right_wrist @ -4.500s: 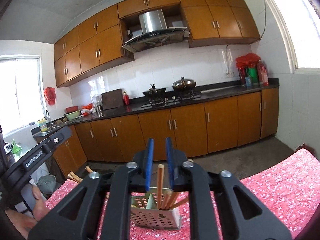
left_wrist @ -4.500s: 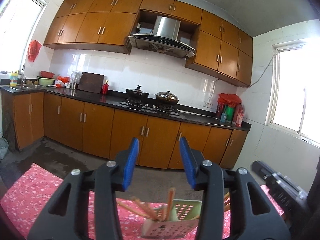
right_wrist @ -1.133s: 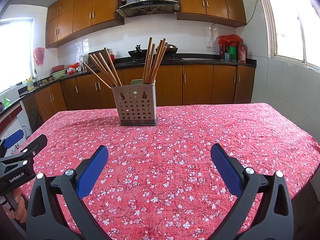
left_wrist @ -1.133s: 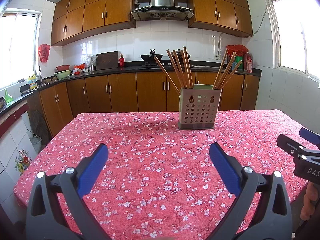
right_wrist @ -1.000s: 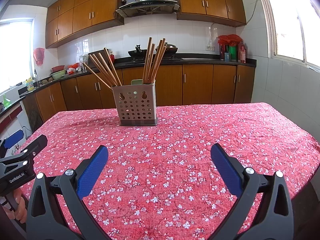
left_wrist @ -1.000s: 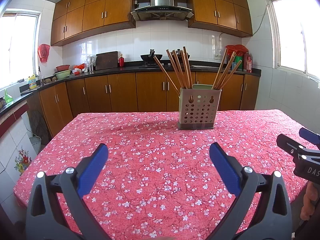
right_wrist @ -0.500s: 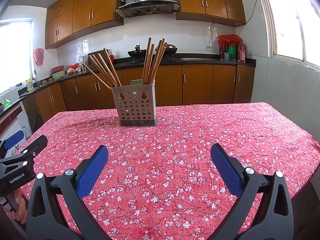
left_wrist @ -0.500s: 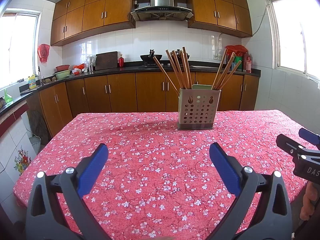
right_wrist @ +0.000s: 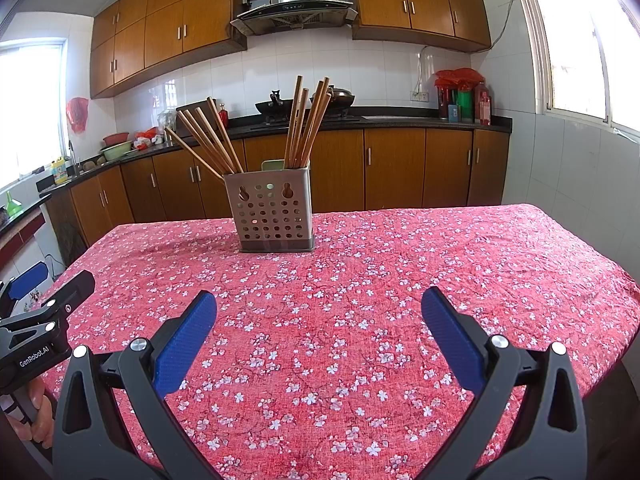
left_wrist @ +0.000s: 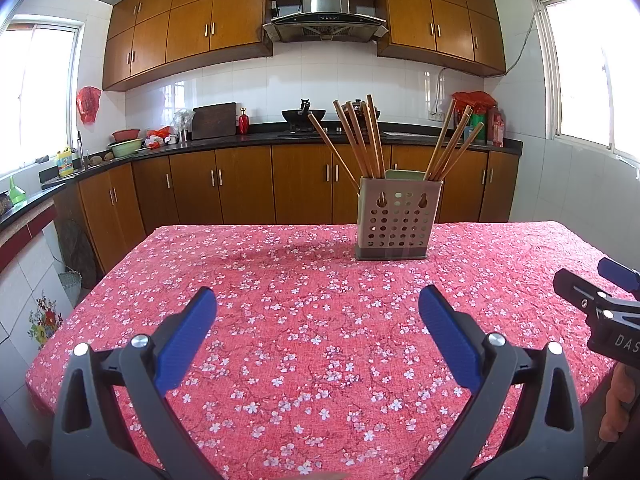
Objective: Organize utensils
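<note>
A perforated metal utensil holder [left_wrist: 394,220] [right_wrist: 274,212] stands upright on the red floral tablecloth [left_wrist: 304,280] [right_wrist: 360,280], toward the far side. Several wooden chopsticks [left_wrist: 360,140] [right_wrist: 308,120] lean in it in two bunches, one at its left and one at its right. My left gripper [left_wrist: 316,336] is open and empty over the near part of the table, well back from the holder. My right gripper [right_wrist: 318,336] is likewise open with nothing between its fingers. Each gripper shows at the edge of the other's view, held by a hand [right_wrist: 36,420].
Behind the table runs a kitchen counter [left_wrist: 240,136] with wooden cabinets, a stove with pots [right_wrist: 304,106], a cutting board, bowls and bottles. Windows are on both side walls. The cloth between grippers and holder carries nothing else.
Since 4.5 s ago both grippers have drawn back from above the holder and opened wide; the right one let go of a chopstick into it. Over the last second almost nothing moved.
</note>
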The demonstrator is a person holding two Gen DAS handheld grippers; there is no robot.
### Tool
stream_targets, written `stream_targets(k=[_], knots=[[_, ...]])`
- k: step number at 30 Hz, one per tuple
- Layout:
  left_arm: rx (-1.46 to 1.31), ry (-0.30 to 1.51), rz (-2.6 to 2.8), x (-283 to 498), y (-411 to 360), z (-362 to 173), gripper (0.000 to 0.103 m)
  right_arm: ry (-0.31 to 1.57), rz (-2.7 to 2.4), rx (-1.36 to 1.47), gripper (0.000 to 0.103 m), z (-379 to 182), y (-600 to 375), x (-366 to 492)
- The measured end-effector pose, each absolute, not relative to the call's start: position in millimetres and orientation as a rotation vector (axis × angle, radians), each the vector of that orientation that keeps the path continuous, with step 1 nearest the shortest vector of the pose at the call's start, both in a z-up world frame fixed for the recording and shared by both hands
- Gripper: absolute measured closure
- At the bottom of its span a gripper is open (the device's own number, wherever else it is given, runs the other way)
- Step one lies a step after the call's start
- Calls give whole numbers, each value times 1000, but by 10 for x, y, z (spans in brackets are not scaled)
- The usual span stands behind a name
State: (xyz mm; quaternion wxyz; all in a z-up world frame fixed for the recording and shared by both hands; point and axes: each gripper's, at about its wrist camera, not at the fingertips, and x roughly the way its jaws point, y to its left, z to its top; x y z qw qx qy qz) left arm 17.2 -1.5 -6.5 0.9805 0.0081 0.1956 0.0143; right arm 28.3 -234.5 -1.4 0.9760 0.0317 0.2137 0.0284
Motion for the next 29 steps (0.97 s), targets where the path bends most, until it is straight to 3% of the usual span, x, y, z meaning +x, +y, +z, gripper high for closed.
stream_targets(k=[29], knots=[[8,393,25,161,-34,-38,4,426,50,69,2,11,-2313,270]])
